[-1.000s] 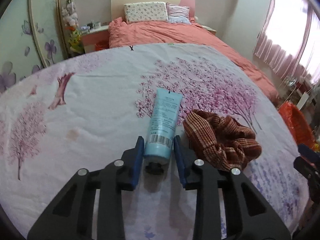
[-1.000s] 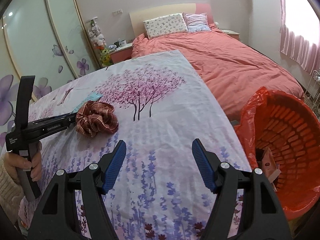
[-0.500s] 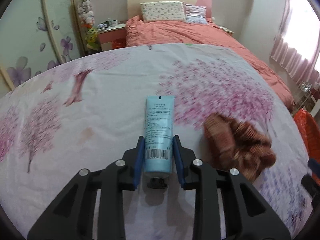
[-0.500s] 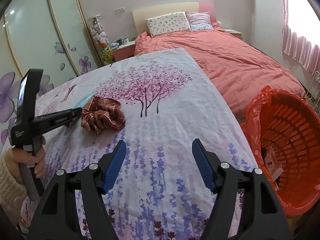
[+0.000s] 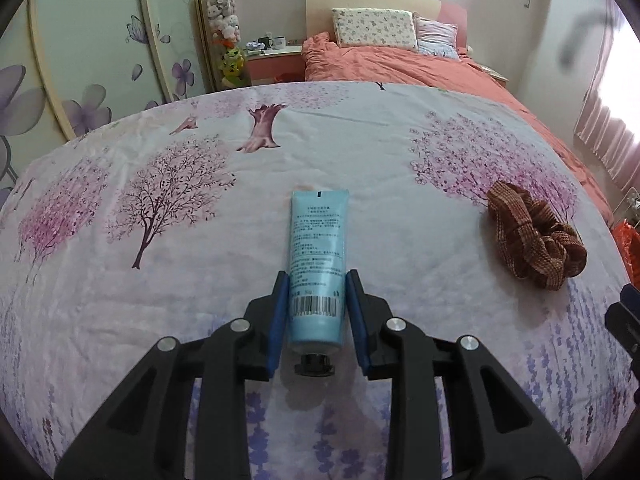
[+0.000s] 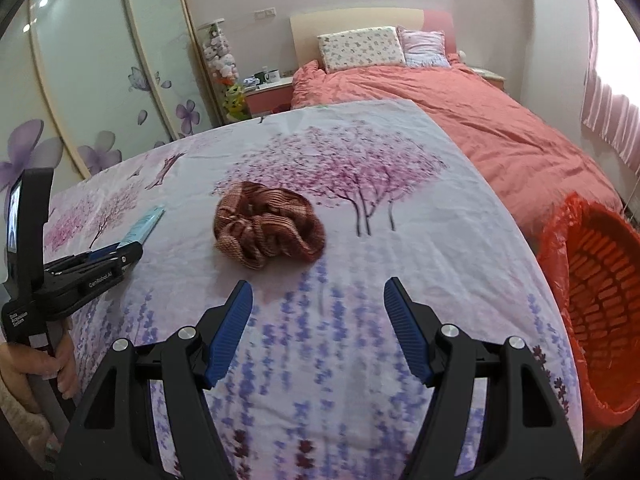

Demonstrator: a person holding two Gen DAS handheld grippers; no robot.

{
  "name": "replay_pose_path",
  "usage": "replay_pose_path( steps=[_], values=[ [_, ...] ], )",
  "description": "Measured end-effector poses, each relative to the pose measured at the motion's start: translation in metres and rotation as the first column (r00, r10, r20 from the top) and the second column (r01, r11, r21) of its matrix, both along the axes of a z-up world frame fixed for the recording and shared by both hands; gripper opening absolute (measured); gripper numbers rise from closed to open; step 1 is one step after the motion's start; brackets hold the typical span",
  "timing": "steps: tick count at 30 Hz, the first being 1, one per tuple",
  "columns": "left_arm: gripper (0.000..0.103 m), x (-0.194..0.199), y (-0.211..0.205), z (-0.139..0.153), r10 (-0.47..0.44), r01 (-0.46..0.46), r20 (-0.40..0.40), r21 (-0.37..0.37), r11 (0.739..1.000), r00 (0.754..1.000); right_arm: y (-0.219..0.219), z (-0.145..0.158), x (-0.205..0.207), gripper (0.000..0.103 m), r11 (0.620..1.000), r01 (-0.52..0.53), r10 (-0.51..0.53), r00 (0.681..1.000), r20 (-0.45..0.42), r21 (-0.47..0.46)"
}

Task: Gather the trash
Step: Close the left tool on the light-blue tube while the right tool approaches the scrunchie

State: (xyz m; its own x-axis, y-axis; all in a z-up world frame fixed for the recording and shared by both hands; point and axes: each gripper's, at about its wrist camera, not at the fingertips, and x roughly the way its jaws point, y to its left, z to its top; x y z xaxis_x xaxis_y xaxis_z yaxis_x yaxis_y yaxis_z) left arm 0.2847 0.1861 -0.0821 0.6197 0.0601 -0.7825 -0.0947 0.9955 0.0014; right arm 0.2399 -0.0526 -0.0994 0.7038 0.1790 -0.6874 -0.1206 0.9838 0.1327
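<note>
Left gripper (image 5: 316, 308): jaws closed on the cap end of the blue tube (image 5: 318, 256), one pad on each flank near the barcode. The grip sits low on the tube, I judge because the cap end is stiffer and less likely to slip than the flat crimped end. The tube points away from me along the jaws. In the right wrist view it looks lifted just clear of the cloth-covered surface (image 5: 160, 320), though I cannot be sure.

Right gripper (image 6: 318, 320): jaws spread wide, nothing between them, hovering near the front edge of the surface. The brown scrunchie (image 6: 268, 224) lies ahead of it, apart from the pads, roughly mid-surface toward the right edge. I read this hand as lined up for that item.

The red-lined basket (image 6: 600, 312) stands off the right edge of the surface, open side facing in, handy for drops.

Against the earlier frames: the scrunchie then lay just beside the tube; now it is well apart, off to the right in the left wrist view, so the tube has been carried leftward. In the right wrist view the scrunchie has come nearer and more central, and the basket has slid toward the picture's edge.
</note>
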Motion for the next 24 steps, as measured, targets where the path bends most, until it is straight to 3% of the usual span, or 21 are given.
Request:
replay_pose_path(
  steps=[7, 11, 24],
  values=[
    [0.029, 0.001, 0.003, 0.001, 0.001, 0.0, 0.001, -0.017, 1.0, 1.0, 0.03, 0.005, 0.014, 0.068, 1.0, -0.015, 0.015, 0.999, 0.032, -0.021],
    [0.029, 0.001, 0.008, 0.0, 0.002, -0.002, 0.005, -0.044, 0.999, 1.0, 0.048, 0.003, 0.03, 0.06, 0.999, -0.033, 0.034, 0.999, 0.039, -0.034],
    [0.029, 0.0, 0.011, 0.001, 0.004, -0.003, 0.009, -0.069, 0.998, 1.0, 0.064, -0.018, 0.064, 0.059, 0.994, -0.024, 0.018, 0.998, -0.057, -0.106]
  ],
)
